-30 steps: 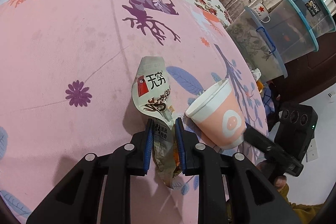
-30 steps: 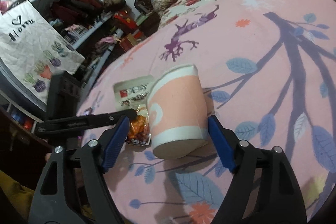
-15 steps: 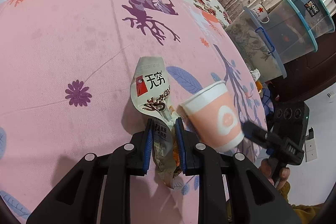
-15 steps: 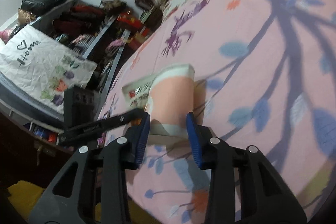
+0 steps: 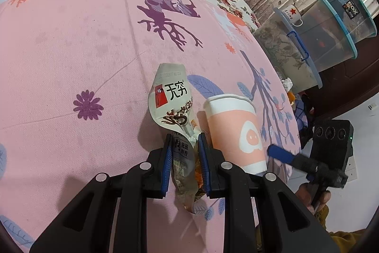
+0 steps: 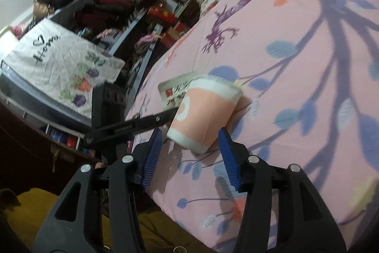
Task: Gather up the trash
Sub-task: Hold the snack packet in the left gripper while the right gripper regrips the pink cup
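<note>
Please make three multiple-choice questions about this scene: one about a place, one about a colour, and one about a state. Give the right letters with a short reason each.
1. Where does the paper cup stand?
A. on the pink bedsheet
B. on the floor
C. in a storage box

2. What colour is the cup's body?
A. green
B. pink with white bands
C. black

3. What does the left gripper do?
A. hangs open
B. clamps the cup
C. clamps the snack wrapper

Answers: 1 A, its base rests on the sheet. 2 B, pink wall, white rim and foot. 3 C, both pads press the wrapper; the right gripper stands open around the cup.
</note>
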Motion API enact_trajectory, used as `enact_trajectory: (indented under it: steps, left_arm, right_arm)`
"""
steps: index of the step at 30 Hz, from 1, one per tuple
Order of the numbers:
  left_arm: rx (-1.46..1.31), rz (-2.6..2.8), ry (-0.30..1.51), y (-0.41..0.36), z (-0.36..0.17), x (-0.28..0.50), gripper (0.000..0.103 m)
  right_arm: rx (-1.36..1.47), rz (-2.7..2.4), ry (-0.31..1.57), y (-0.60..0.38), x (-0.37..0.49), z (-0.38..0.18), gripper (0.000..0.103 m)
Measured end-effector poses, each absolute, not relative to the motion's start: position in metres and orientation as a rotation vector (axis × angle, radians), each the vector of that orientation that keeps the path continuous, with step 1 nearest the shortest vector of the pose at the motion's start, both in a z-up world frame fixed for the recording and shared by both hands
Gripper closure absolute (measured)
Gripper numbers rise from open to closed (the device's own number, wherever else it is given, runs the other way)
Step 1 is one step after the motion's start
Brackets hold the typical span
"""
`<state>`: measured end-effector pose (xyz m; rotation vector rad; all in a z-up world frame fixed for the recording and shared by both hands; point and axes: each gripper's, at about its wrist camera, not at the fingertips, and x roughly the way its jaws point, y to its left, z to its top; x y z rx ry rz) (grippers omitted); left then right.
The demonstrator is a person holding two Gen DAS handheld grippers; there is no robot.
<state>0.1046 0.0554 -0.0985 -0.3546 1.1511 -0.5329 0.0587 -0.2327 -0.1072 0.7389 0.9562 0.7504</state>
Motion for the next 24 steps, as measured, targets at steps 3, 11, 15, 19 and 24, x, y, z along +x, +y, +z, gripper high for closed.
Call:
enact_trajectory:
  steps: [3, 11, 15, 19, 24]
  left_arm:
    - [-0.354, -0.533, 1.150, 0.055, -0.099, 0.105, 0.083]
    - [-0.354, -0.535, 1.149, 0.055, -0.098, 0.104, 0.083]
    - [-0.356, -0.536, 1.148, 0.055, -0.098, 0.104, 0.083]
    - [-0.356, -0.539, 1.147, 0.055, -0.098, 0.104, 0.083]
    - [-0.357, -0.540, 1.147, 0.055, -0.097, 0.103, 0.083]
  right_arm:
    - [0.782, 0.704, 0.949, -0.247, 0.061, -0.112, 0.051]
    - [0.828, 0.677, 0.978, -0.252, 0.071, -0.123, 0.050]
    - [0.823, 0.672, 0.991, -0.248, 0.075, -0.125, 0.049]
    - [0.821, 0.672, 0.998, -0.246, 0.078, -0.127, 0.049]
    - [0.850, 0.673, 0.999, -0.248, 0.079, -0.128, 0.048]
